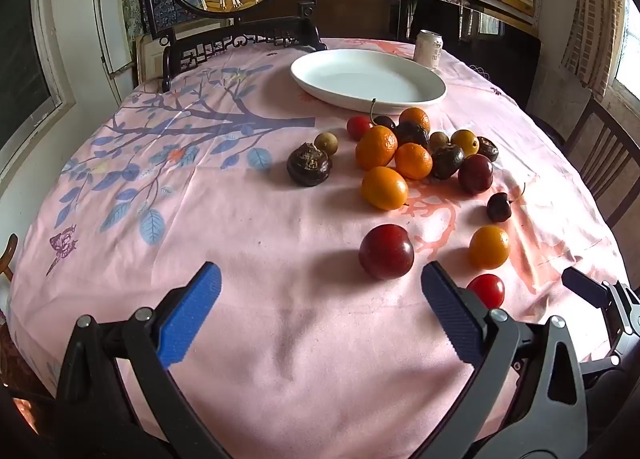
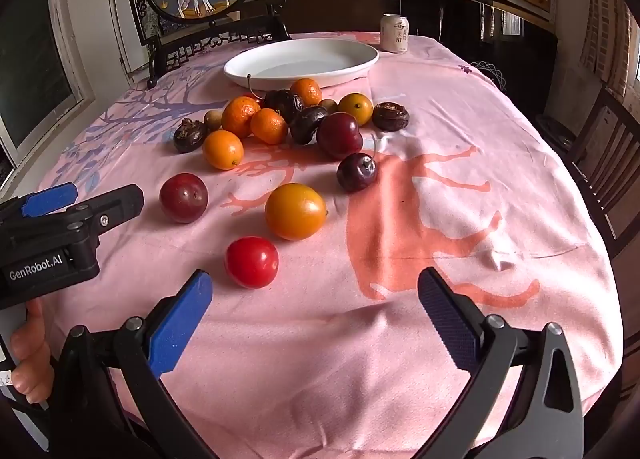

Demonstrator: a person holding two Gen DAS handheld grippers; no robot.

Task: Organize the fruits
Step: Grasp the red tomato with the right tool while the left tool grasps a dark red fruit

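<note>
Nothing is sorted yet, as far as I can judge: the white plate (image 1: 420,97) at the far side of the tabletop (image 1: 260,319) is bare, and every fruit lies on the pink cloth in front of it. Both of my tools are idle. My left gripper (image 1: 320,291) has its jaws spread wide with only cloth between them, and my right gripper (image 2: 314,295) is the same, jaws wide apart and holding nothing. The main heap sits just beside the plate's near rim: tangerines (image 1: 376,147) mixed with dark, wrinkled fruits and a few small brownish ones, touching one another. One dark wrinkled fruit (image 1: 309,169) sits a little apart on the left of the heap. Closer to me are the strays, each lying alone: a red plum (image 1: 386,251) just ahead of my left jaws, a yellow-orange fruit (image 2: 295,211), a small red tomato (image 2: 251,262) near my right gripper's left finger, and a dark cherry-like fruit (image 2: 357,171) further out. A drink can (image 2: 395,33) stands behind the plate and seems no part of the job. So the whole task is left: I take it that each fruit has to be lifted and set on the plate, probably by kind, and the near strays look like the easiest place to begin.
</note>
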